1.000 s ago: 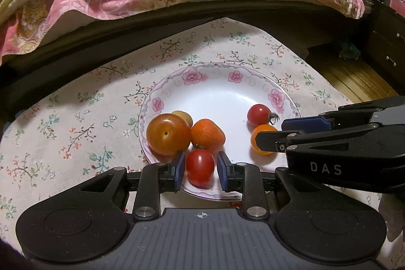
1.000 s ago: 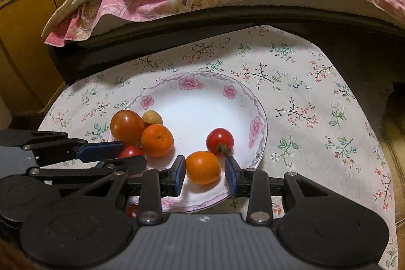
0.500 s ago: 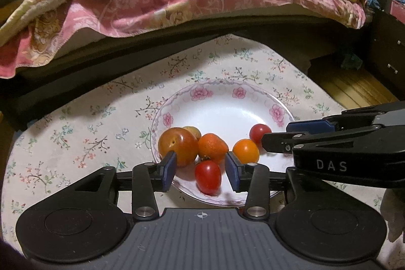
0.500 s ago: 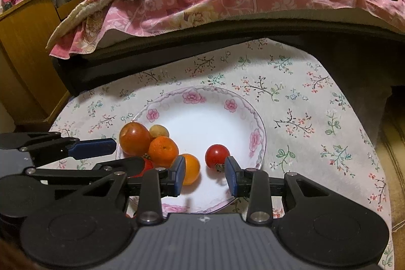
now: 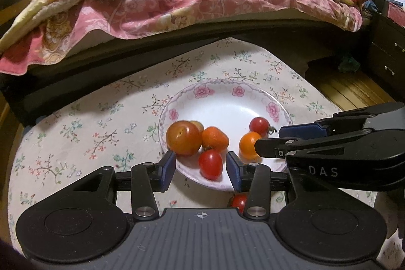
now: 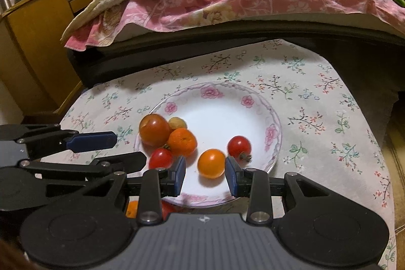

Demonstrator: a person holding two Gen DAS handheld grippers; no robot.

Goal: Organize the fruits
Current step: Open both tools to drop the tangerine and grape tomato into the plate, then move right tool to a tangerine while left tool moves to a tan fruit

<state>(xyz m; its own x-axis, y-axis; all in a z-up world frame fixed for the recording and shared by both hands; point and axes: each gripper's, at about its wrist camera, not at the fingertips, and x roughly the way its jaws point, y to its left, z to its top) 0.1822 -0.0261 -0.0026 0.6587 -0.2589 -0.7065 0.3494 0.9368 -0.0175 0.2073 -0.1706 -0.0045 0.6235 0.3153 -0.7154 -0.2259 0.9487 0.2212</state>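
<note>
My left gripper hangs over the near edge of the plate, its jaws spread wide with a red tomato lying loose between them, touching neither pad. My right gripper sits over the same near edge, also spread open, with a small orange fruit in the gap; I see space on both sides of it, so nothing is gripped.

The plate, white with pink flowers on its rim, rests near the middle of a floral tablecloth. In its left part I see a big orange-red tomato pressed against a mandarin, with a small pale fruit tucked behind them. The red tomato lies just in front of that cluster, by the near rim. Toward the right of the plate a second red tomato, with its stem, sits just beside the small orange fruit.

Off the plate, at the near edge of the cloth, I catch another red fruit and a bit of an orange one, both mostly hidden under my grippers.

Beyond the far edge stands a bed with a pink quilt.
</note>
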